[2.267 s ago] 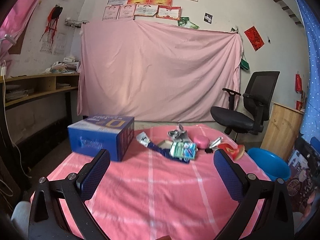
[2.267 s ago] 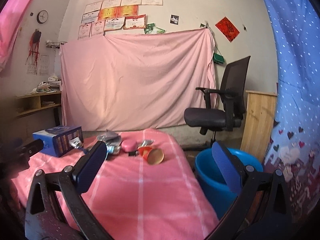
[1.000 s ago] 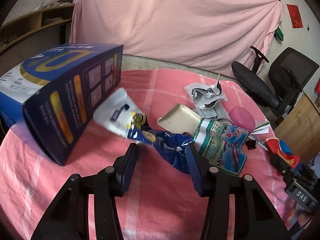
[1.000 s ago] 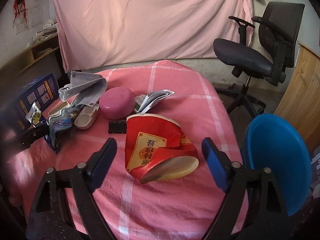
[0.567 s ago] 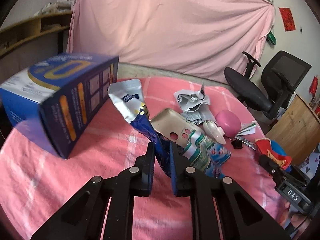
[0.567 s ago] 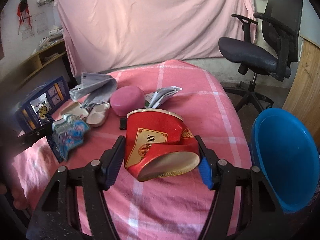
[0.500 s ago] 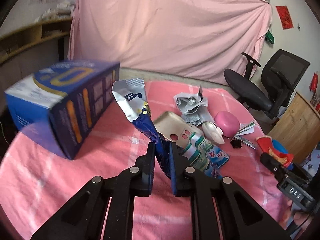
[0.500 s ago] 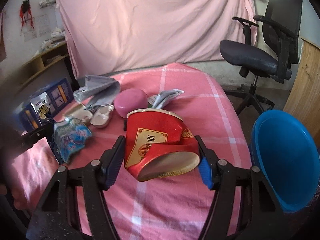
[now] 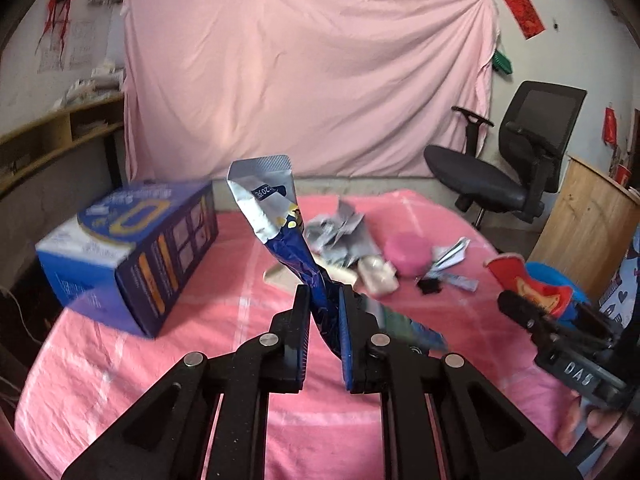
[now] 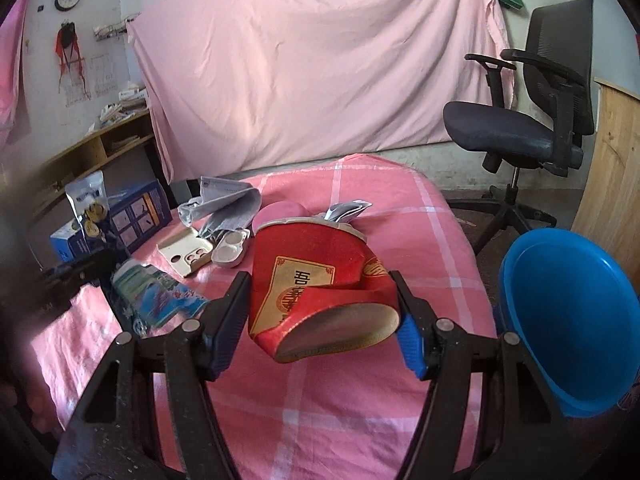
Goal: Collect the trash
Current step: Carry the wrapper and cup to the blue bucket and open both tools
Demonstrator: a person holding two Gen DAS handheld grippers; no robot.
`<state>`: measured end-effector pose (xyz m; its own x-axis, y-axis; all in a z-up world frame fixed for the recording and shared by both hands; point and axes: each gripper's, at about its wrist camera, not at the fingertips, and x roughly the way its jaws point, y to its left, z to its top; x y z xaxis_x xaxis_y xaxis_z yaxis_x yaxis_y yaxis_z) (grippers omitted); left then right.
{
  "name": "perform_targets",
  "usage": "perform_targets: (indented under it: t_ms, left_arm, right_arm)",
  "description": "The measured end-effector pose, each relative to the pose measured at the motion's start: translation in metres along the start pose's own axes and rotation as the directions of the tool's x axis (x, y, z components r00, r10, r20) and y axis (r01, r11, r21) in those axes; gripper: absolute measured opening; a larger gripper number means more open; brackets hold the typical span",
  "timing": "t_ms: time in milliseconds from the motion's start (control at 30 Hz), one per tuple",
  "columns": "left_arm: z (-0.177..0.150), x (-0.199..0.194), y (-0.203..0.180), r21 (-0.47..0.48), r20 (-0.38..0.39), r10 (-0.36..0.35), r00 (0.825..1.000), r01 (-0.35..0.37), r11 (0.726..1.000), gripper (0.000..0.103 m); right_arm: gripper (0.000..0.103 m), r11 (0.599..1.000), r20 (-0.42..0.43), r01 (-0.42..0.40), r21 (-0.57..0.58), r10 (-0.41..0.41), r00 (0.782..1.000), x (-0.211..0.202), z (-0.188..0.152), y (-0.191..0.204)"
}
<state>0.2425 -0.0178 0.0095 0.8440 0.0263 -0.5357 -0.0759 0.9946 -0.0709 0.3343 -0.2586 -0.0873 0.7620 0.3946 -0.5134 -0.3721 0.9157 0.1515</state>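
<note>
My left gripper (image 9: 323, 312) is shut on a crumpled blue and silver snack wrapper (image 9: 280, 220) and holds it upright above the pink checked table (image 9: 160, 360). My right gripper (image 10: 320, 312) is shut on a crushed red paper cup (image 10: 316, 276) and holds it off the table. The cup also shows at the right of the left wrist view (image 9: 524, 280). The wrapper also shows at the left of the right wrist view (image 10: 90, 208). A blue basin (image 10: 568, 320) stands beside the table to the right of the cup.
On the table lie a blue carton (image 9: 132, 244), a green and blue packet (image 10: 156, 296), a beige phone case (image 10: 186, 256), a white case (image 10: 232, 250), grey crumpled paper (image 10: 228, 204) and a pink round box (image 9: 408, 252). A black office chair (image 10: 532, 120) stands behind right.
Both grippers closed from open. The left took the wrapper and lifted it upright. The right closed on the red cup and raised it off the table.
</note>
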Motion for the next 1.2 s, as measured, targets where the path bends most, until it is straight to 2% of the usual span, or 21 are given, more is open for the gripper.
perform_targets:
  t_ms: [233,400,567,767,867,967,1200]
  left_arm:
    - [0.019,-0.021,-0.008,0.005,0.076,-0.028,0.997,0.028,1.0,0.011]
    - [0.026,-0.034,-0.021,0.027,0.145,-0.048,0.988,0.045,0.999,0.011]
    - [0.036,-0.042,-0.044,0.069,0.226,-0.09,0.97,0.076,0.995,0.011]
    - [0.049,-0.037,-0.089,0.168,0.274,-0.185,0.944,0.142,0.976,0.011]
    - [0.055,-0.025,-0.12,0.215,0.268,-0.249,0.931,0.194,0.957,0.011]
    - [0.059,-0.009,-0.154,0.251,0.239,-0.31,0.92,0.249,0.935,0.011]
    - [0.055,0.039,-0.233,0.318,0.101,-0.411,0.906,0.362,0.876,0.011]
  right_arm:
    - [0.078,1.0,0.089,-0.018,0.02,0.017,0.996,-0.02,0.0,-0.004]
    - [0.078,1.0,0.206,-0.025,0.019,0.02,0.978,-0.044,0.004,-0.009]
    - [0.078,1.0,0.347,0.004,0.021,-0.011,0.938,-0.074,0.012,-0.016]
    - [0.078,0.992,0.477,0.113,0.05,-0.123,0.87,-0.108,0.024,-0.04]
    - [0.078,0.983,0.494,0.149,0.105,-0.181,0.85,-0.117,0.026,-0.06]
    - [0.078,0.961,0.483,0.208,0.184,-0.273,0.832,-0.123,0.027,-0.087]
    - [0.078,0.901,0.37,0.287,0.325,-0.401,0.838,-0.12,0.01,-0.142]
